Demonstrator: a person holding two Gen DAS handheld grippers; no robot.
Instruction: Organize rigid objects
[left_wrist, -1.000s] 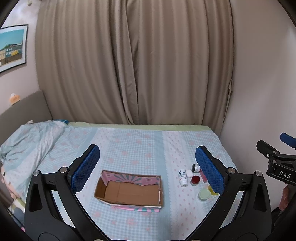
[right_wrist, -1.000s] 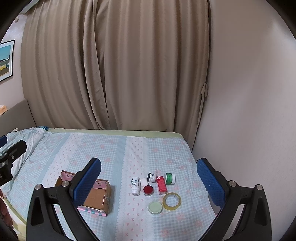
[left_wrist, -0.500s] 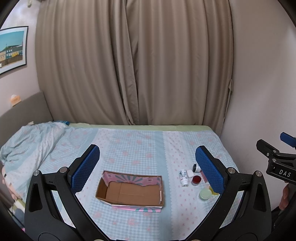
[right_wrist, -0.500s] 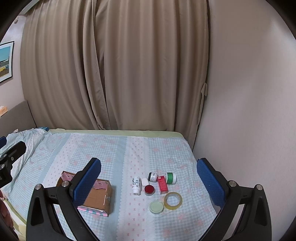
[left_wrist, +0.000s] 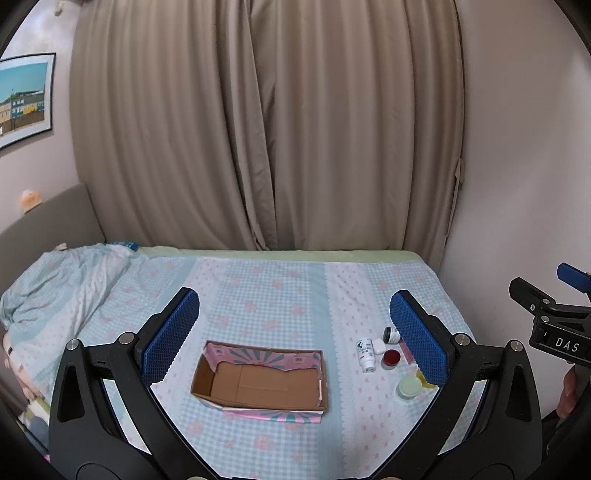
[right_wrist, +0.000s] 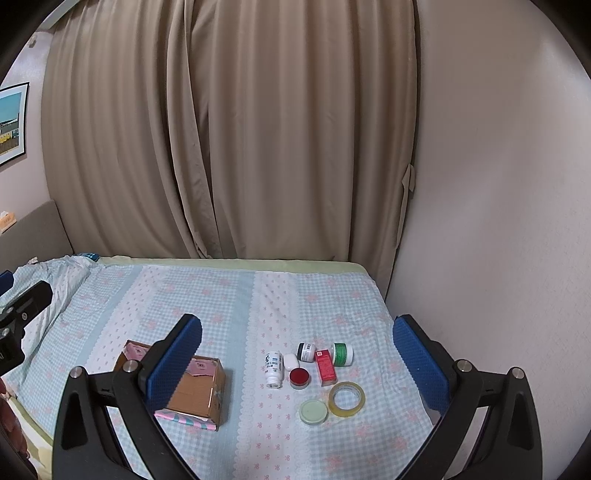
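Both grippers hover high above the bed (right_wrist: 229, 295), nothing grasped. The left gripper (left_wrist: 295, 332) has its fingers spread wide and empty; beneath it, at about 6 o'clock in its view, sits the open cardboard box (left_wrist: 260, 380), empty inside, with pink patterned flaps.

Moving right, the loose items cluster on the checked sheet, well apart from the box. The right gripper (right_wrist: 297, 354), fingers equally wide and holding nothing, frames them: a white pill bottle (right_wrist: 273, 369) lying on its side at 9 o'clock of the group, a small white case (right_wrist: 290, 361) just beside it, a red-lidded jar (right_wrist: 299, 377) at the centre, a dark-capped jar (right_wrist: 306, 351) at 12 o'clock, a red carton (right_wrist: 325, 366) lying flat, a green-banded jar (right_wrist: 342, 354) at 2 o'clock, a pale green lid (right_wrist: 313, 412) at 6 o'clock, and a roll of clear tape (right_wrist: 347, 399) at 4 o'clock.

Nothing appears sorted yet. The risks I foresee: the mattress is soft, so pressing down could tip neighbours; the items sit tightly, so wide fingers may knock the case or carton; the bottle could roll; the flat lid may be hard to pinch.
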